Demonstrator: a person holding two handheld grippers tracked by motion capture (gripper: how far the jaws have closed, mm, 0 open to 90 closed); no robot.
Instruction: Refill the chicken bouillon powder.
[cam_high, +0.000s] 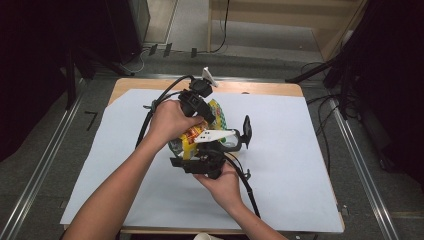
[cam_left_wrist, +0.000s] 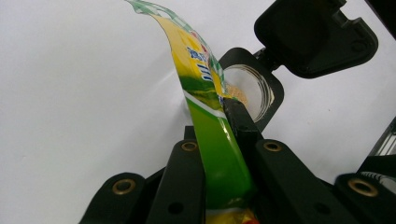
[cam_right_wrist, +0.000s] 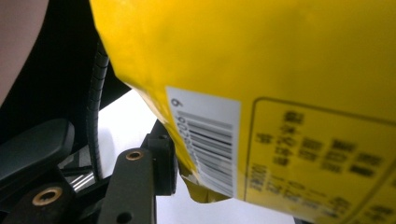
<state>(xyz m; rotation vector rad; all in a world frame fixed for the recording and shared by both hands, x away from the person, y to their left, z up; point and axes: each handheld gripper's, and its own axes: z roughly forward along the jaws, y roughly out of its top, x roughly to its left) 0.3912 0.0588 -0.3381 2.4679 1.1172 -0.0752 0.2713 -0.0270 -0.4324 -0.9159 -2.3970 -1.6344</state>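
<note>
A yellow and green snack bag (cam_high: 192, 138) hangs between my two grippers over the middle of the table. My left gripper (cam_high: 207, 119) comes at it from the far side, and its jaws are shut on the bag's (cam_left_wrist: 205, 93) green upper edge. Just beyond stands a clear container (cam_left_wrist: 247, 88) with a black rim and crumbs inside, its black flip lid (cam_left_wrist: 313, 37) open. My right gripper (cam_high: 196, 152) is under the bag from the near side. In the right gripper view one pad (cam_right_wrist: 166, 161) touches the bag's (cam_right_wrist: 280, 70) bottom corner by the barcode, and the bag hides the other jaw.
A white paper sheet (cam_high: 300, 175) covers most of the wooden table (cam_high: 260, 89). The clear container (cam_high: 233, 138) stands right of the bag, its lid (cam_high: 247, 129) tipped up. Black cables trail from both grippers across the sheet.
</note>
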